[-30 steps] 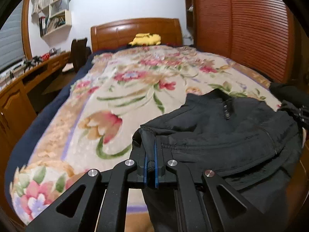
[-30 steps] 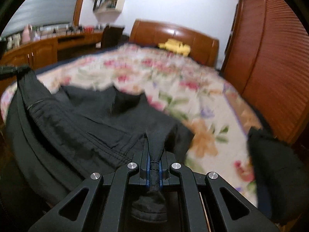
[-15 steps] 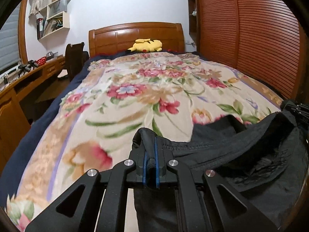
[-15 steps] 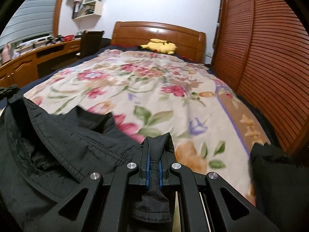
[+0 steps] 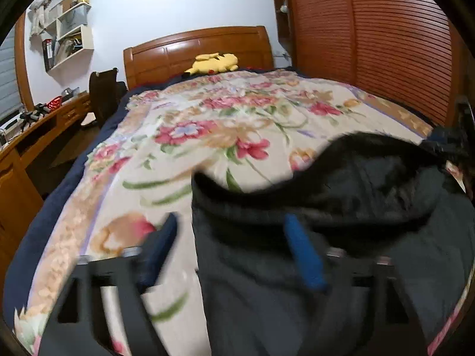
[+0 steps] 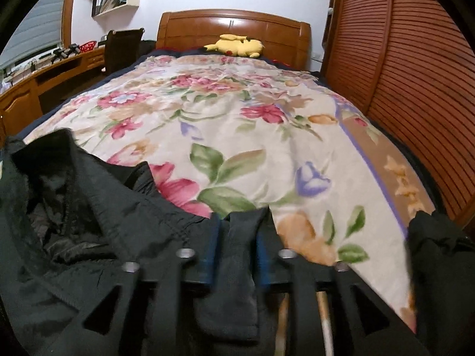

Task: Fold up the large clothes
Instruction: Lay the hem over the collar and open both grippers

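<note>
A black jacket lies bunched on the near end of the floral bedspread. My left gripper is opening wide. The jacket's left edge lies between its blue pads, and the left pad is clear of the cloth. In the right wrist view the jacket fills the lower left. My right gripper is opening too. A strip of the jacket's hem lies loose between its pads.
The bedspread runs to a wooden headboard with a yellow plush toy. A slatted wooden wardrobe flanks the right side. A desk and chair stand left. Another dark garment sits at lower right.
Both grippers were shut on the jacket's edge; now their jaws stand apart and the cloth lies loose between them. The jacket has bunched nearer, and more bedspread shows beyond it.
</note>
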